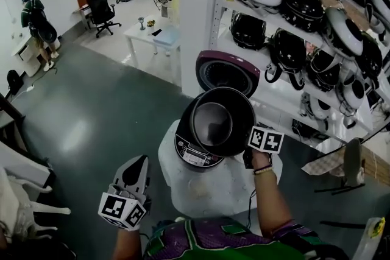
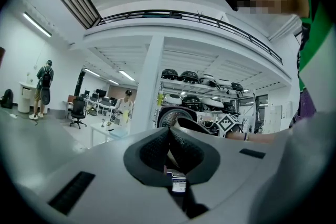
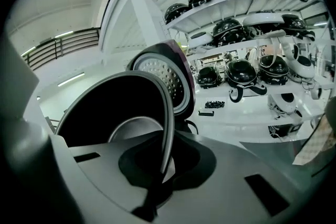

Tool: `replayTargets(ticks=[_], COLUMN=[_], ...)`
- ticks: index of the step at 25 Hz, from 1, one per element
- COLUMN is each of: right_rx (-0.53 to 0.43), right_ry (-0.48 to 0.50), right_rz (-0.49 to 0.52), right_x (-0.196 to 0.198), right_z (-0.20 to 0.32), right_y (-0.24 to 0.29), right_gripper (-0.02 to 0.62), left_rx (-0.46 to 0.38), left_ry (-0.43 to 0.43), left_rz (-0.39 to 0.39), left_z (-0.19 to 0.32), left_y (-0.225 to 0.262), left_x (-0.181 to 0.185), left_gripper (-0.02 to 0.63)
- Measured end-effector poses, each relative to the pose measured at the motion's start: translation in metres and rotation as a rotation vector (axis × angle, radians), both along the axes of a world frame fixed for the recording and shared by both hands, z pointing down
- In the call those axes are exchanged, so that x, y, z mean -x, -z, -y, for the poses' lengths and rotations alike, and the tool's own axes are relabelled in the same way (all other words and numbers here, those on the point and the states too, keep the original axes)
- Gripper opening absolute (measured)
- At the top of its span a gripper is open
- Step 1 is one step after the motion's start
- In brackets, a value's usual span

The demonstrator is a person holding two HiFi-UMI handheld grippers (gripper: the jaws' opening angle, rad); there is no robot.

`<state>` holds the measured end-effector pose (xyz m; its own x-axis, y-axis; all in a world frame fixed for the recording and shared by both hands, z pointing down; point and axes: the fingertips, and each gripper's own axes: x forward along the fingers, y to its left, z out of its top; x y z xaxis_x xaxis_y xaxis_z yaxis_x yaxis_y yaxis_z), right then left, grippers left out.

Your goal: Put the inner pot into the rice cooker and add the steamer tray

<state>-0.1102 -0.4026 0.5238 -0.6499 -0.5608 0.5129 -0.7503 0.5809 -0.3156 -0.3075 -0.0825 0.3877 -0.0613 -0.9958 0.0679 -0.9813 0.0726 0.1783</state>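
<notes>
The rice cooker (image 1: 194, 155) stands on a white round table (image 1: 201, 192), its maroon lid (image 1: 225, 70) swung up behind it. My right gripper (image 1: 247, 149) is shut on the rim of the black inner pot (image 1: 219, 122) and holds it tilted just over the cooker's mouth. In the right gripper view the pot's rim (image 3: 167, 113) runs between the jaws of the right gripper (image 3: 165, 165), with the lid (image 3: 165, 73) beyond. My left gripper (image 1: 139, 162) hangs low to the left of the table, shut and empty. The left gripper (image 2: 169, 136) points level toward the cooker (image 2: 173, 118).
A white shelf rack (image 1: 304, 39) filled with several rice cookers stands right of the table, behind a white column (image 1: 198, 9). A white desk (image 1: 155, 36) and an office chair (image 1: 100, 9) lie farther back. A person (image 1: 33, 15) stands far left.
</notes>
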Motion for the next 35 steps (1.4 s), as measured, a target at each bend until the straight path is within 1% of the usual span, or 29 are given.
replayTargets(ticks=[10, 18, 23, 31, 35], right_rx=[0.061, 0.099, 0.102, 0.079, 0.069], right_ry=[0.015, 0.015, 0.015, 0.002, 0.001], right_rz=[-0.038, -0.079, -0.112, -0.164, -0.196], right_x=[0.025, 0.031, 0.037, 0.044, 0.047], right_z=[0.028, 0.04, 0.047, 0.056, 0.057], right_y=[-0.041, -0.067, -0.078, -0.099, -0.109], right_gripper=[0.014, 0.015, 0.02, 0.028, 0.044], left_rx=[0.041, 0.069, 0.079, 0.103, 0.113], left_ry=[0.074, 0.106, 0.114, 0.126, 0.124], left_rz=[-0.002, -0.006, -0.006, -0.017, -0.019], left_z=[0.007, 0.01, 0.012, 0.014, 0.015], left_y=[-0.011, -0.019, -0.022, -0.029, -0.031], left_x=[0.011, 0.012, 0.011, 0.01, 0.009], left_gripper=[0.021, 0.021, 0.021, 0.021, 0.021])
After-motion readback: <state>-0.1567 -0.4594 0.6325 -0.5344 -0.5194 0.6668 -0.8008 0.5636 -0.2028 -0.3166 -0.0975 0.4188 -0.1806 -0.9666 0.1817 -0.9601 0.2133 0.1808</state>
